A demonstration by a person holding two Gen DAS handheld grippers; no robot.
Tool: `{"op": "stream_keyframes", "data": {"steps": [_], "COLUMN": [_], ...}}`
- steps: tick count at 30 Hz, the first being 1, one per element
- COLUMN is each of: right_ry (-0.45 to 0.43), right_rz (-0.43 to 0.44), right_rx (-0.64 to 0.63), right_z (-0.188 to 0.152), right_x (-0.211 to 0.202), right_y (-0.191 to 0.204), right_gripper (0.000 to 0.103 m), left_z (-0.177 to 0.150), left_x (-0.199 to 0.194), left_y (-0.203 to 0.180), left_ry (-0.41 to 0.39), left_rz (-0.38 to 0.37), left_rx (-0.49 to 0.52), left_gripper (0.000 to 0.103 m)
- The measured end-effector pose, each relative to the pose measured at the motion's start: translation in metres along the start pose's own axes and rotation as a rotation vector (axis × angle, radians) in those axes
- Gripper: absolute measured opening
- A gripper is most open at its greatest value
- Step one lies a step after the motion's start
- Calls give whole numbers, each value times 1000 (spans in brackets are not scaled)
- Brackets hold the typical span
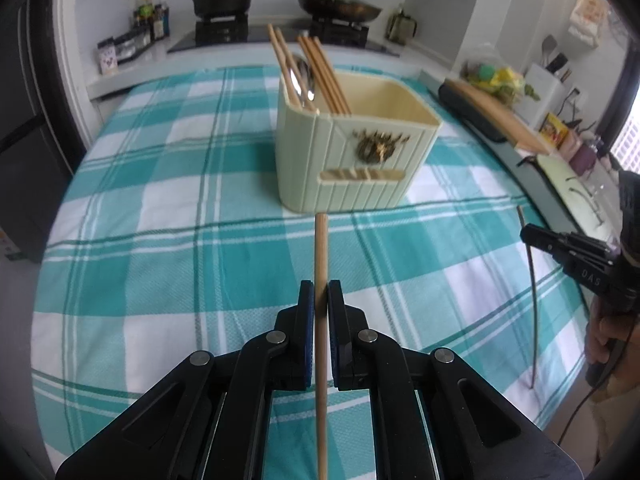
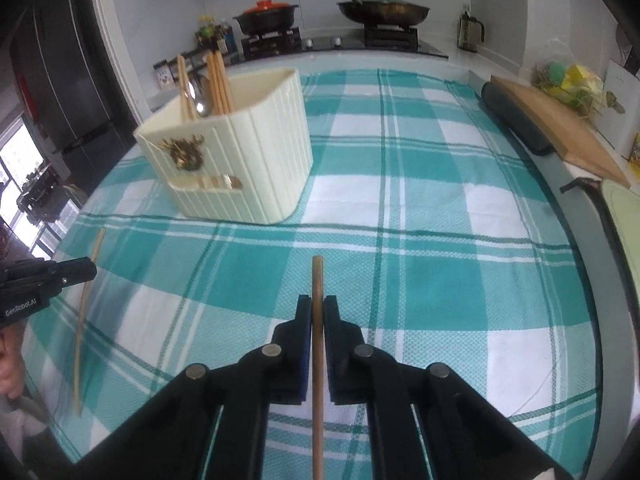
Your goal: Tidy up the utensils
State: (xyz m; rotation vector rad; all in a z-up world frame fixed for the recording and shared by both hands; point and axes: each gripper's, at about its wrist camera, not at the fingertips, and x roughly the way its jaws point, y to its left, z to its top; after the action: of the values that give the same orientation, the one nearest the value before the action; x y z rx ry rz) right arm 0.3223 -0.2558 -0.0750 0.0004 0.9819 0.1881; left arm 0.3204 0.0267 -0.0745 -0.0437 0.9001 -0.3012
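Left wrist view: left gripper (image 1: 320,292) clamped on a slim wooden chopstick (image 1: 321,248), ribbed cream plastic utensil holder (image 1: 352,160) straight ahead; right gripper (image 2: 317,308) likewise pinches another chopstick (image 2: 318,280); advisably tip each upright before lowering beside standing chopsticks (image 1: 324,76).

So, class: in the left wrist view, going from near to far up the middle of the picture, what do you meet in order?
Left gripper shut on a chopstick → cream utensil holder → chopsticks and spoon standing in it → stove with two pans.
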Motion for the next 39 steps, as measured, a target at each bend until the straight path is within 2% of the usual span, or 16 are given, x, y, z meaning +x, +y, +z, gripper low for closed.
{"op": "stream_keyframes", "data": {"steps": [5, 12, 17, 23, 29, 33, 36, 39], "right_ry": [-159, -371, -496, -559, -597, -603, -609, -591], "right_rz": [36, 7, -7, 11, 35, 44, 63, 79], "right_rx": [-24, -101, -130, -121, -143, -149, -121, -97], "right_z": [0, 1, 21, 66, 130, 170, 191, 206], "right_x": [-68, -126, -150, -166, -177, -167, -148, -120], "right_y": [7, 35, 51, 56, 66, 72, 69, 63], "right_gripper": [6, 6, 6, 6, 6, 6, 6, 6], "left_z": [8, 31, 53, 91, 143, 173, 188, 198], "left_x": [-70, -124, -144, -163, -165, -149, -125, -90], "left_y": [-6, -10, -9, -1, 0, -5, -9, -7], "left_ry": [-169, -342, -400, -450, -505, -536, -514, -451], "left_rz": [-41, -80, -82, -70, -44, -14, -4, 1], "left_rx": [-1, 0, 1, -8, -17, -15, -16, -36], "left_gripper": [5, 5, 5, 5, 5, 5, 5, 5]}}
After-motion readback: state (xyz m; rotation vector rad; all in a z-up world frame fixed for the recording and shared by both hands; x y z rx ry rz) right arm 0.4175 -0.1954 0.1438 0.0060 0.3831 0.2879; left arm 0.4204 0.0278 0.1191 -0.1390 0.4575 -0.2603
